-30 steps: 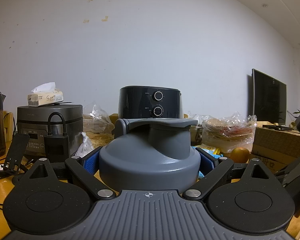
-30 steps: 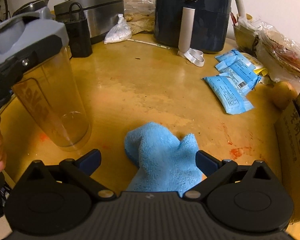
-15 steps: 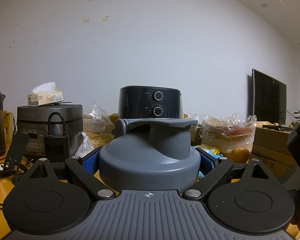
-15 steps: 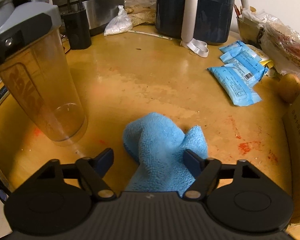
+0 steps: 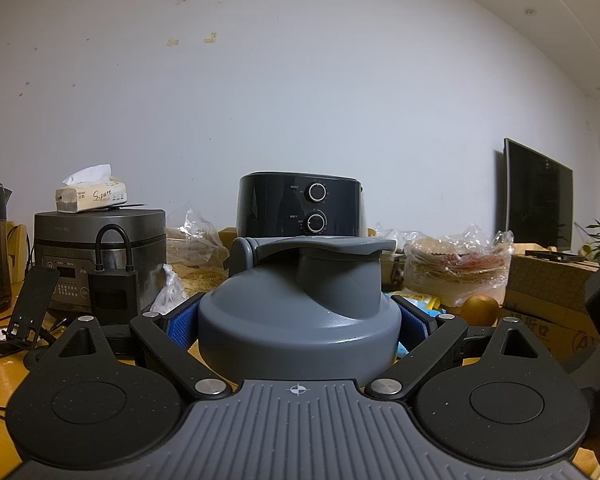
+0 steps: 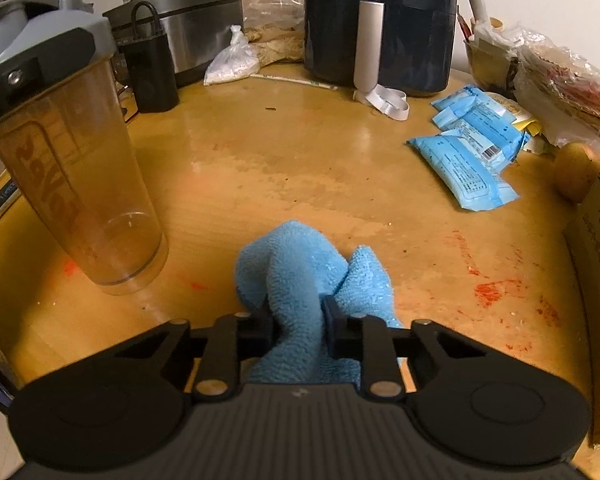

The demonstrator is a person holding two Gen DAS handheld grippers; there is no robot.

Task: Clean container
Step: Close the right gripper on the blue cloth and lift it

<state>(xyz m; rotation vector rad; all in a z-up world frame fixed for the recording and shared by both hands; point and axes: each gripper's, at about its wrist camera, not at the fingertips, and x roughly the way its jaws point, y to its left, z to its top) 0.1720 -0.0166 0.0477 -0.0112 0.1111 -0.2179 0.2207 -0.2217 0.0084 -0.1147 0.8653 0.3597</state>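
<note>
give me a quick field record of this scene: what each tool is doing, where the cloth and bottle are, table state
left tool: shut on the grey lid of the shaker bottle, which is upright with its base on the table
right tool: jaws have just been closing, now pinching the blue cloth
blue cloth: bunched on the table, right of the bottle, apart from it
shaker bottle: clear, looks empty, lid on
table: yellow wood, red smears at right
behind: air fryer, rice cooker, blue packets

The right hand-held gripper [image 6: 298, 316] has just closed on the blue microfiber cloth [image 6: 300, 264] lying on the desk [image 6: 300, 160], beside the clear shaker bottle [image 6: 80, 184].
</note>
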